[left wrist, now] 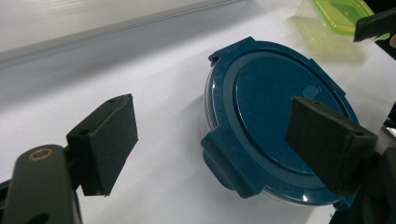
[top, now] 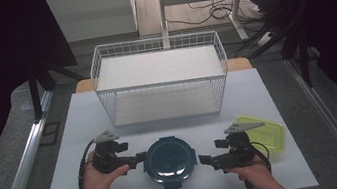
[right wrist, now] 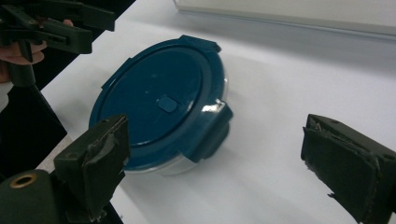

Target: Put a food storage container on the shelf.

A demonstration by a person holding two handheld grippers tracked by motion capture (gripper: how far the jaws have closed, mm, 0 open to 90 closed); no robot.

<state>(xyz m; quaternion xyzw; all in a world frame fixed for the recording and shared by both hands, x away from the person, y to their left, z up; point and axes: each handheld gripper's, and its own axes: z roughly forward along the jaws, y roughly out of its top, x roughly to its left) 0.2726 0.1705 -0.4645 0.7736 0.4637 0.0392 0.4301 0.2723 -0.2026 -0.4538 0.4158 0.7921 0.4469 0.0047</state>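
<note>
The round blue box [top: 170, 161] sits on the tabletop [top: 84, 117] between the 2 tongs, and its lid looks clipped on, so the work is just starting. The left tongs [top: 140, 156] are wide open, right beside its clip. The right tongs [top: 205, 159] are wide open too, near the other side. Neither seems to touch it yet.

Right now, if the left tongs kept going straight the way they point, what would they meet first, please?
Most likely the side clip of the blue round container: it sits directly ahead of the open left tongs, though the gap is hard to judge.
</note>
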